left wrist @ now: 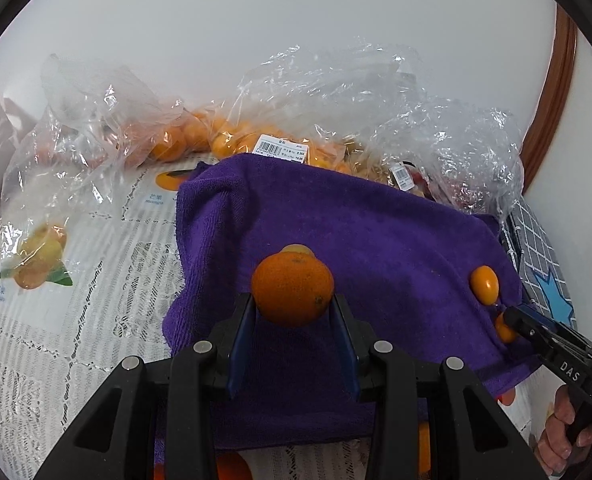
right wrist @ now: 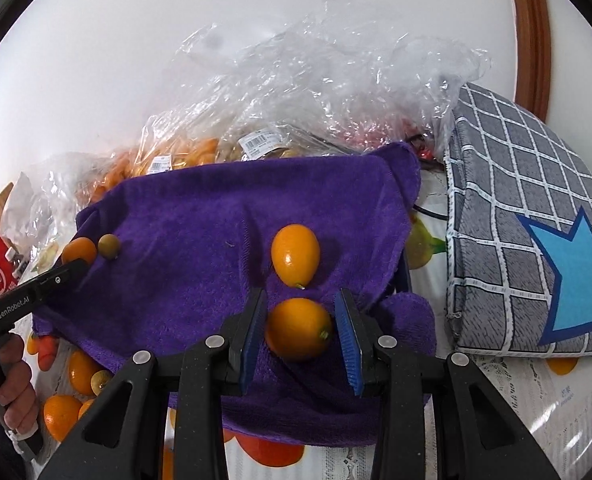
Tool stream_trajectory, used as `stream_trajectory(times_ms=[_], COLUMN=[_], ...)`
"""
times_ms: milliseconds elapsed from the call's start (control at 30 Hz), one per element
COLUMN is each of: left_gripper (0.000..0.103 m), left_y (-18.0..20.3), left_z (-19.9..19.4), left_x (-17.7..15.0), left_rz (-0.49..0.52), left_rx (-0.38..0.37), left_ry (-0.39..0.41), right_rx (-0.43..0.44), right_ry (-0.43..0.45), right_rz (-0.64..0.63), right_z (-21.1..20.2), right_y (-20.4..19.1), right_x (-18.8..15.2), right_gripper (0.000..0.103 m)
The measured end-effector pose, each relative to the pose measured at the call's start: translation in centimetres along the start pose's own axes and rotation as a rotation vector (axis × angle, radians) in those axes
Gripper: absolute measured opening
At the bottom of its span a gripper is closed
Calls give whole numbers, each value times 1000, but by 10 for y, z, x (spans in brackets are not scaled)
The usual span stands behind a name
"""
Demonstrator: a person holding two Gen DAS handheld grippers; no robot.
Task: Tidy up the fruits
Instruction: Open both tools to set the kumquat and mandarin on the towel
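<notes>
Small fruit [left wrist: 297, 249] half-hidden behind orange [left wrist: 292, 289] in left claw [left wrist: 292, 312].

bags [left wrist: 336, 128] behind, cushion [right wrist: 528, 240] right, towel [left wrist: 356, 248] open

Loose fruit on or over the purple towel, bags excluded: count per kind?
round orange: 1, gripped by the left gripper
oval kumquats: 2
small greenish fruit: 1
Total: 4
</notes>
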State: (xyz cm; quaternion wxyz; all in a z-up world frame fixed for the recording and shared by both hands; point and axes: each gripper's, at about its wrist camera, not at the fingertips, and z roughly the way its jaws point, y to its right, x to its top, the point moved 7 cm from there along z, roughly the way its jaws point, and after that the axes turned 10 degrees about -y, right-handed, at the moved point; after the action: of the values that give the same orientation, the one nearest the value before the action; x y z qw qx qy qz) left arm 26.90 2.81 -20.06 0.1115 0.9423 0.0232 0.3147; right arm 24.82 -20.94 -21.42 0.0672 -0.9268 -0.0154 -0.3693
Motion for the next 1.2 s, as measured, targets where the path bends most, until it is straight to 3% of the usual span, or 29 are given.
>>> stream_trajectory(times_ms=[67, 433, 467, 500, 600, 833, 967, 1100, 1200], left_gripper=[36, 36, 36, 36, 36, 36, 36, 36, 36], left_y=[0, -2, -3, -4, -7, -17, -24, -24, -22], left_z=[0, -3, -4, -6, -19, -51, -60, -72, -82], left_x=[0, 1, 1, 1, 2, 1, -4, -12, -19], left_rz=[-2, -9, -14, -22, -35, -73, -88, -58, -27], left_rx=[-3, -23, -29, -31, -14, 66, 55, 36, 37], left_ry=[1, 7, 13, 25, 85, 226, 223, 230, 248], right_rx=[-5, -94, -125, -165, -170, -128, -93, -129, -136], right_ry=[2, -3, 7, 14, 33, 50, -31, -82, -105], right_rz=[-3, 11, 15, 16, -5, 31, 26, 9, 23], right_z=[0, -5, -7, -9, -15, -33, -41, -51, -62], right_y=[0, -1, -1, -1, -6, -4, -9, -17, -19], right_x=[0, -5, -6, -7, -7, -15, -31, -49, -64], right_gripper=[53, 57, 63, 64, 65, 66, 66, 66, 79])
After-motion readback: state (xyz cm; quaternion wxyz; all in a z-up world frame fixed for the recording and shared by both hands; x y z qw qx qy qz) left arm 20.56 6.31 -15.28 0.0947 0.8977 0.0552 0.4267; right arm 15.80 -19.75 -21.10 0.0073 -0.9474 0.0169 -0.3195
